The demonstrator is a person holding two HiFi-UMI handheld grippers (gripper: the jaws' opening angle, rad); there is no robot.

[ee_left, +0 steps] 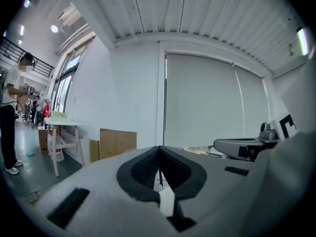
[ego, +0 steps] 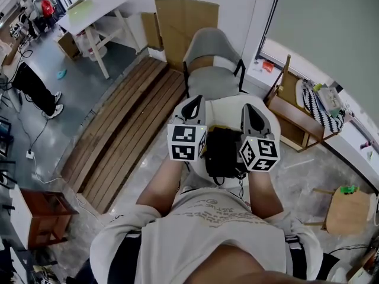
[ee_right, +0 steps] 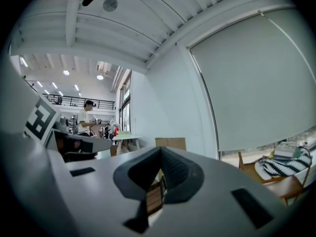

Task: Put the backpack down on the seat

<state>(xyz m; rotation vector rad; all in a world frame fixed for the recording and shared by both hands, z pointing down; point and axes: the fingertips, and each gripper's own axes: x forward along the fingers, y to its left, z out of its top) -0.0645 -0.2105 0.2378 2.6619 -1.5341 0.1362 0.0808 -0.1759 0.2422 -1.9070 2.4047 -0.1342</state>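
**Backpack at the chest, seat straight ahead**

Closest to us is the person's pale shirt. Just beyond it hangs a black bundle that we take to be the backpack (ego: 222, 152), with a thin cord trailing below it. It sits between the marker cubes of the two grippers, close to the body and off the floor. We cannot see how it is being carried.

The left gripper (ego: 197, 99) and the right gripper (ego: 253, 106) flank it side by side, both pointing forward. In each gripper's own view the dark pads are clenched, meeting at the tips. We can make out no strap or cloth between them, only floor or wooden slats through the slit lower down. So we judge both claws closed on nothing we can name.

The relation that matters is forward. The grey seat (ego: 210, 83) lies beyond the jaw tips, along the line both grippers point. The backpack is on the near side of them, well short of the seat. The seat lines up a little more with the left gripper than with the right. We judge the load must travel forward, past the tips, before it can go down.

Beyond the seat rises its backrest (ego: 207, 43), with cardboard (ego: 186, 19) against the wall. Wooden slats (ego: 127, 129) run along the left.
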